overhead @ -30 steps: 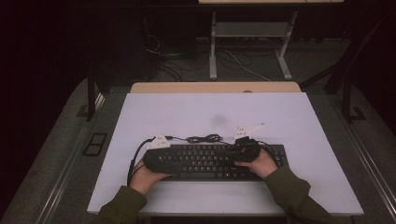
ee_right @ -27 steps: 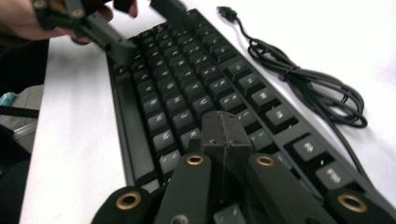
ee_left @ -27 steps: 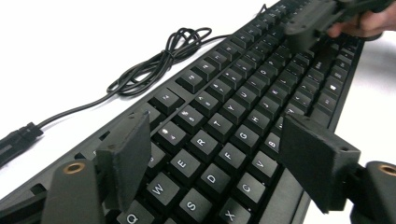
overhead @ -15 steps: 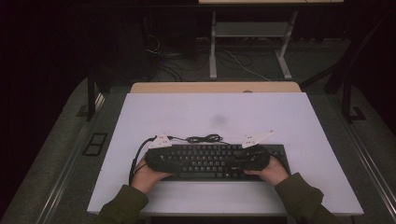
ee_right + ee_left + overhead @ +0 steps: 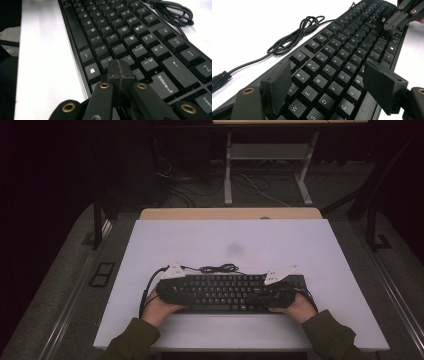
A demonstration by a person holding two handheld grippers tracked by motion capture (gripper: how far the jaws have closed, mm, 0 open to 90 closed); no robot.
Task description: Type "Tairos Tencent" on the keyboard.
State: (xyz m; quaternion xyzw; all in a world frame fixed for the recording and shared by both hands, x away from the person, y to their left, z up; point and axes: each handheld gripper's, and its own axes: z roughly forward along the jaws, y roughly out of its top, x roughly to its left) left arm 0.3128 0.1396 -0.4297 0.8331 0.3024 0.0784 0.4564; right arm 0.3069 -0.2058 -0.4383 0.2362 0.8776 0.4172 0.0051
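Observation:
A black keyboard point(image 5: 227, 292) lies across the near part of the white table point(image 5: 225, 240), its coiled cable point(image 5: 217, 268) just behind it. My left gripper point(image 5: 170, 290) hovers at the keyboard's left end. Its jaws have just been opening and stand open point(image 5: 329, 85), with the letter keys point(image 5: 322, 82) between the pads and no pad pressing on them. My right gripper point(image 5: 272, 296) is at the right end. It is shut point(image 5: 120, 72), empty, its tip just above the bottom rows of keys. It also appears far off as a right gripper point(image 5: 397, 18) over the keyboard point(image 5: 352, 40).
The cable point(image 5: 297, 35) runs to a plug point(image 5: 219, 77) lying on the table left of the keyboard. Bare white table stretches behind the keyboard. A wooden strip point(image 5: 230, 213) borders the far edge, with dark floor, table legs point(image 5: 228, 170) and loose wires beyond.
The right hand has slid its shut gripper to the right and nearer the person along the keyboard's right end. The left hand has kept its place.

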